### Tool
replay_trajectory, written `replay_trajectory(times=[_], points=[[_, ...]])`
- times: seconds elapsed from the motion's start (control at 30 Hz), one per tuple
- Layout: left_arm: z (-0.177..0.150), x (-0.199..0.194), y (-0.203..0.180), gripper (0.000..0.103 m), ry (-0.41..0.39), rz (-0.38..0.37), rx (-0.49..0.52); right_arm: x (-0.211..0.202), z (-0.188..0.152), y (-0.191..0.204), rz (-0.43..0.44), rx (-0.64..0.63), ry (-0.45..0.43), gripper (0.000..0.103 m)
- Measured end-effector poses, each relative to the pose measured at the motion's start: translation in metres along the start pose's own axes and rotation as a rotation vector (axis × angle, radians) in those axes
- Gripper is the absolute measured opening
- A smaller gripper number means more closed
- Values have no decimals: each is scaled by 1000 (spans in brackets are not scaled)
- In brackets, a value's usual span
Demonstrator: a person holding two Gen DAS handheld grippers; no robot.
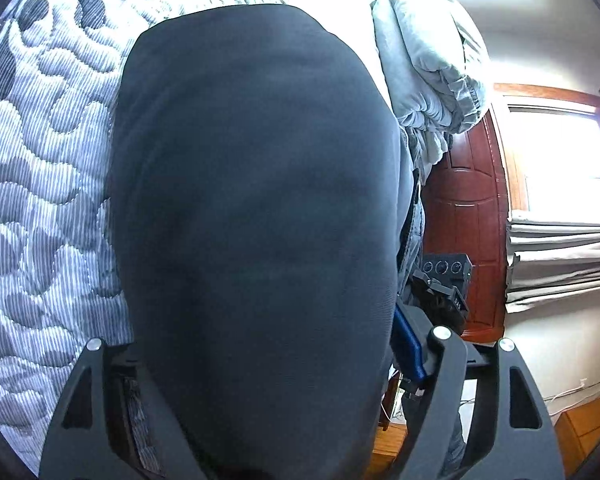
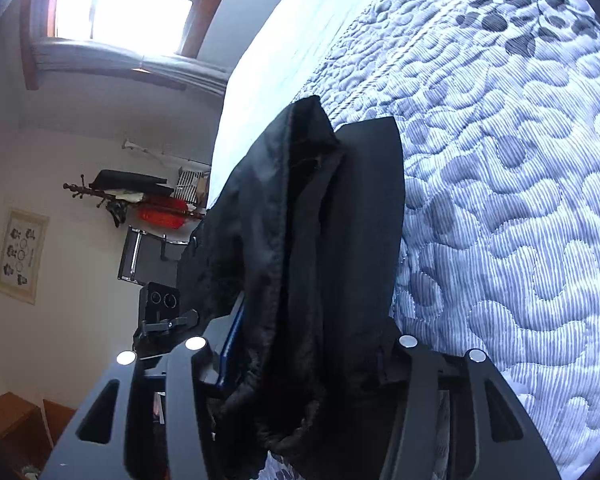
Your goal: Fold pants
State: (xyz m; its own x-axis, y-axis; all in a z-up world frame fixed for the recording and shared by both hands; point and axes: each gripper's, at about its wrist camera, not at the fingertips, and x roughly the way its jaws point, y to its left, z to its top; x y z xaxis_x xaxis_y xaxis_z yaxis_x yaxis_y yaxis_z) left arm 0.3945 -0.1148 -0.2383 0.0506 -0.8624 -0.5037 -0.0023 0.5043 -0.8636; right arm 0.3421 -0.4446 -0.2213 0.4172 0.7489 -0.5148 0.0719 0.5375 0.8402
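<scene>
Pants (image 1: pixel 252 208): one dark pair, lying on the quilted bed (image 1: pixel 48 168), running straight ahead from both hand-held grippers.
Long axis: away from the cameras, along the fingers.
Left hand-held gripper (image 1: pixel 268 364): jaws apart, smooth cloth between them; whether the pads press it I cannot tell.
Right hand-held gripper (image 2: pixel 300 360): jaws apart around the bunched, fuzzy-lined edge (image 2: pixel 284 280); grip unclear.
Nearer hand: neither, judging by both views; each sits at one near corner.
Count: one pair of pants, two hand-held grippers, one bed.

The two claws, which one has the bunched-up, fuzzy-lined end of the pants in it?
The right claw: the pants there are crumpled, showing fuzzy lining. In the left claw the fabric lies smooth and flat.
</scene>
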Motion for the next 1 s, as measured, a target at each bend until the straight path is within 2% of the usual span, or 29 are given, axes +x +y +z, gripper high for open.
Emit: replay_trajectory(times=[0.13, 0.23, 0.27, 0.4, 0.47, 0.6, 0.67, 0.73, 0.83, 0.9, 1.0], points=[[-7, -1, 1, 80, -6, 17, 10, -2, -5, -8, 9, 13, -9, 57], [-5, 0, 1, 91, -19, 54, 16, -6, -8, -13, -4, 20, -25, 63], [-7, -2, 2, 91, -25, 67, 21, -10, -10, -13, -11, 13, -36, 67], [-13, -13, 2, 94, -58, 110, 43, -24, -12, -19, -8, 29, -67, 71], [-19, -22, 0, 99, -90, 167, 70, -37, -19, -23, -29, 24, -81, 72], [-39, -43, -10, 100, -178, 305, 125, -59, -37, -25, -65, 18, -117, 77], [-53, -54, -17, 100, -233, 392, 149, -69, -48, -18, -129, 3, -141, 85], [-66, -63, -25, 100, -272, 476, 184, -79, -62, -10, -203, -35, -169, 87], [-91, -76, -43, 100, -329, 652, 230, -90, -85, 4, -351, -74, -196, 88], [-110, -87, -50, 100, -367, 714, 237, -96, -102, 12, -435, -103, -217, 88], [-132, -97, -59, 100, -385, 753, 240, -104, -127, 26, -516, -139, -236, 88]])
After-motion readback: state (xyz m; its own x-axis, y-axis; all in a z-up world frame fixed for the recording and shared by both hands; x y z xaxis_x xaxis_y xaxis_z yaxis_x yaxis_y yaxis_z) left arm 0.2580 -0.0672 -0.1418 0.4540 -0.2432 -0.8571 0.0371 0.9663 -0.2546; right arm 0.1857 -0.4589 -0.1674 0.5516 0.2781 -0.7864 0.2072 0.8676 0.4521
